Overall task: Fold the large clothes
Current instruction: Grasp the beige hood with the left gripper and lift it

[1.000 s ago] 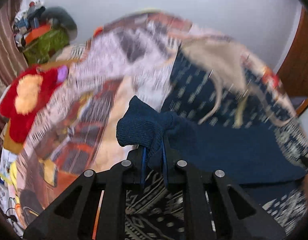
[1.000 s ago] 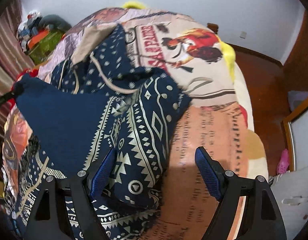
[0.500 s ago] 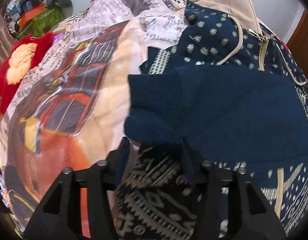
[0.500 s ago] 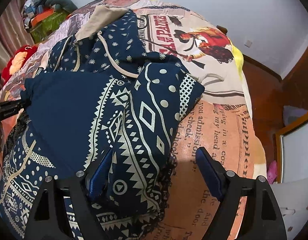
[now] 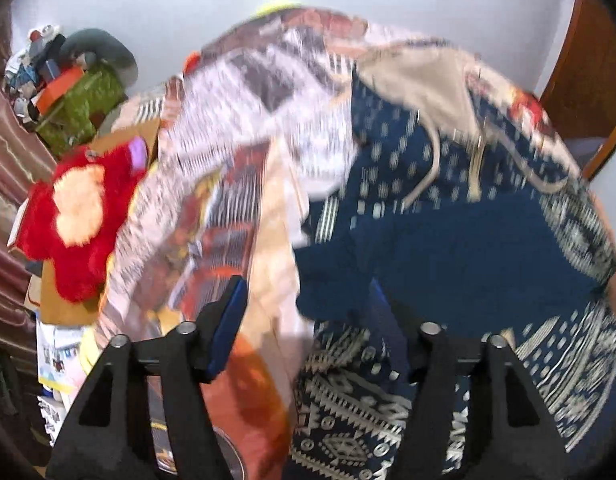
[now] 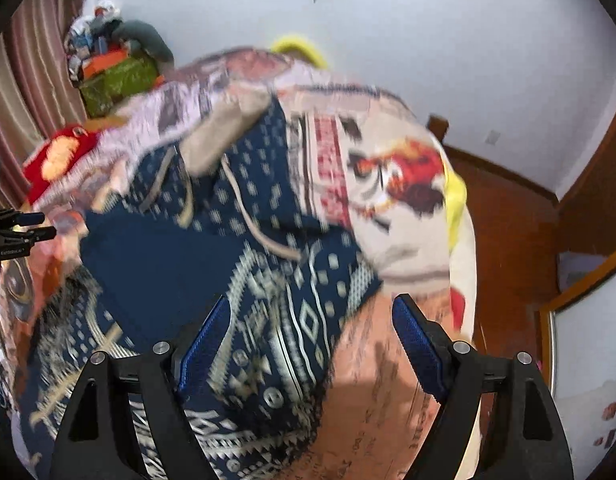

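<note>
A: Step in hand, as we judge it: between folds. The navy patterned hoodie (image 6: 211, 280) lies on the bed (image 6: 404, 408), spread over the printed blanket, hood and drawstrings toward the far end. A plain navy sleeve (image 5: 460, 256) lies folded across the body.

B: Grippers?

A: Left gripper (image 5: 308, 320) stands wide, nothing between its pads; it hovers over the near left edge of the hoodie, with the sleeve cuff just beyond it. Right gripper (image 6: 308, 344) is also wide and empty, above the patterned right side of the garment.

B: Next move?

A: We judge it needs a fresh grasp (likely the near hem or the right side), both grippers closing on an edge and carrying it toward the hood. Knit is thick, so take a deep bite.

B: Any writing?

A: The blanket carries printed text, but both views are motion-blurred; we cannot read it. No brand label visible on the hoodie.
</note>
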`<state>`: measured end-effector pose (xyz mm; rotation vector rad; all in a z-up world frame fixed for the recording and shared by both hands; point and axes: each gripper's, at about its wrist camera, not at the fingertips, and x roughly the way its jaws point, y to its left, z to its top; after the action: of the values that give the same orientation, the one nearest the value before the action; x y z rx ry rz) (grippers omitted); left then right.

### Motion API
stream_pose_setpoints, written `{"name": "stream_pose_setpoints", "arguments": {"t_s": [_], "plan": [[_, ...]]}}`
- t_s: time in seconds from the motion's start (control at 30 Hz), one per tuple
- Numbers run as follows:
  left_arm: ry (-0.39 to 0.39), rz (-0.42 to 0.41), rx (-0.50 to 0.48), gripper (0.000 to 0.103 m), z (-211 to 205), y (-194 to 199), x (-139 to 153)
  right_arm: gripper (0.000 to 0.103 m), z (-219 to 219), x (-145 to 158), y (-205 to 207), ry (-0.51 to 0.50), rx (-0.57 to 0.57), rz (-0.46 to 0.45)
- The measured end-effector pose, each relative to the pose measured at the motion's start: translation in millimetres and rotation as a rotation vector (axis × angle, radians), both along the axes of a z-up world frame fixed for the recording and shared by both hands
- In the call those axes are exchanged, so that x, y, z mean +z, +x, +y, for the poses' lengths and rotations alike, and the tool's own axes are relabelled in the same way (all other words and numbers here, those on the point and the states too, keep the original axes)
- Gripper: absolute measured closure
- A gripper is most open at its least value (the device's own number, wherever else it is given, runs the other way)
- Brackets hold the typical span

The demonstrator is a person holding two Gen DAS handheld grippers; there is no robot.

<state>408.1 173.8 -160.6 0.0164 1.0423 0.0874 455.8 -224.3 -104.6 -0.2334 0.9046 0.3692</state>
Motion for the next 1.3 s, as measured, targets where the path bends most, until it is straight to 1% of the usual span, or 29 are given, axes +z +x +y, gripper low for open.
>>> {"name": "stream_pose_setpoints", "arguments": {"t_s": [0.1,0.17,0.3,0.4,0.47,0.6,0.67,0.73,0.8,0.9,0.93,0.97,1.0,1.07,1.1,1.13,1.17,1.23,1.3], "plan": [[-0.038,-0.039,-0.002,0.035,0,24,21,0.019,13,17,13,0.04,0.011,-0.028],[-0.069,-0.052,0.004,0.032,-2,38,30,0.018,23,23,26,0.067,0.015,-0.031],[-0.165,-0.055,0.017,0.03,-4,80,33,0.018,45,24,63,0.125,0.001,0.0],[-0.219,-0.036,0.053,0.03,-2,113,19,0.018,63,12,94,0.131,-0.015,0.028],[-0.246,-0.018,0.076,0.03,0,133,6,0.018,76,-4,114,0.124,-0.019,0.058],[-0.282,0.04,0.124,0.03,5,169,-35,0.018,93,-48,155,0.116,-0.048,0.129],[-0.314,0.065,0.139,0.03,8,185,-57,0.018,100,-68,173,0.112,-0.069,0.16],[-0.353,0.066,0.147,0.03,10,194,-69,0.018,104,-89,193,0.127,-0.089,0.198],[-0.406,0.057,0.149,0.03,10,202,-76,0.019,106,-102,206,0.156,-0.109,0.223],[-0.438,0.019,0.131,0.036,4,207,-77,0.029,104,-114,221,0.263,-0.131,0.259],[-0.448,0.015,0.116,0.043,0,208,-76,0.034,104,-114,223,0.304,-0.135,0.257],[-0.461,0.016,0.097,0.057,-5,210,-76,0.043,104,-114,225,0.33,-0.135,0.257],[-0.47,0.024,0.079,0.064,-11,211,-76,0.049,104,-115,226,0.354,-0.134,0.263],[-0.443,0.035,0.071,0.079,-21,212,-75,0.065,107,-114,225,0.378,-0.125,0.285],[-0.423,0.035,0.06,0.083,-28,211,-72,0.068,109,-113,224,0.377,-0.118,0.286],[-0.407,0.035,0.051,0.096,-31,210,-69,0.078,111,-111,221,0.367,-0.1,0.282],[-0.393,0.031,0.045,0.099,-34,208,-66,0.087,113,-109,218,0.357,-0.084,0.274],[-0.387,0.007,0.018,0.099,-37,199,-52,0.094,113,-103,209,0.348,-0.065,0.257],[-0.378,-0.016,-0.006,0.099,-39,186,-36,0.096,110,-94,198,0.363,-0.047,0.248]]}}
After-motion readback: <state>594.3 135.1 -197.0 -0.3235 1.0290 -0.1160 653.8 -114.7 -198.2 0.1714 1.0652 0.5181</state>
